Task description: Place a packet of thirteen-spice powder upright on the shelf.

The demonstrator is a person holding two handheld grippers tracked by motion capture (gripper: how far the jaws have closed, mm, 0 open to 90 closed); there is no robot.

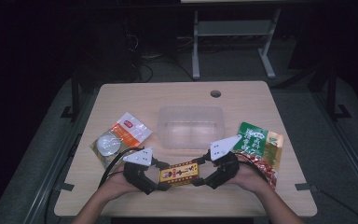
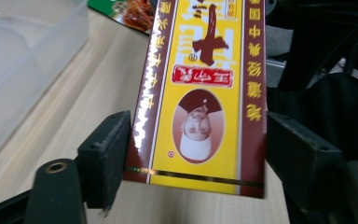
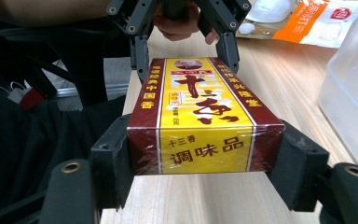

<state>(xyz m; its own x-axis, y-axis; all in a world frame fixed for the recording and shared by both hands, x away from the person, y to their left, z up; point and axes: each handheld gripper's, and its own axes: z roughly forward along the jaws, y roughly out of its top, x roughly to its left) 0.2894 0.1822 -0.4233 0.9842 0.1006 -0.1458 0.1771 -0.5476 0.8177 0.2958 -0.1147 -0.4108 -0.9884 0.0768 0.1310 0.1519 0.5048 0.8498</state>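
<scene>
a yellow and maroon box [image 1: 179, 173] sits at 6 o'clock on the surface [image 1: 182, 93], near the front edge, held between both claws. it lies lengthwise from left to right, printed face up, with red and dark characters and a small oval portrait at its left end. in the right gripper view the box [image 3: 205, 126] looks lifted a little off the wood, though i cannot tell this for sure.

the left claw [image 1: 161, 179] is clamped on the box's left end; in the left gripper view its two black jaws press the long sides of the box [image 2: 200, 102]. the right claw [image 1: 199, 176] is clamped on the right end, jaws tight against both sides in the right gripper view. a hand [image 1: 116, 184] holds the left claw from 7 o'clock, and another hand [image 1: 249, 177] holds the right one from 5 o'clock. a grey plate [image 1: 139, 156] tops the left claw and another grey plate [image 1: 223, 147] tops the right.

just beyond the box, at the centre, stands a clear tub [image 1: 191, 126], open at the top. at 9 o'clock lies an orange and white pouch [image 1: 121, 137]. at 3 o'clock lies a green packet [image 1: 258, 144], close to the right hand.
</scene>
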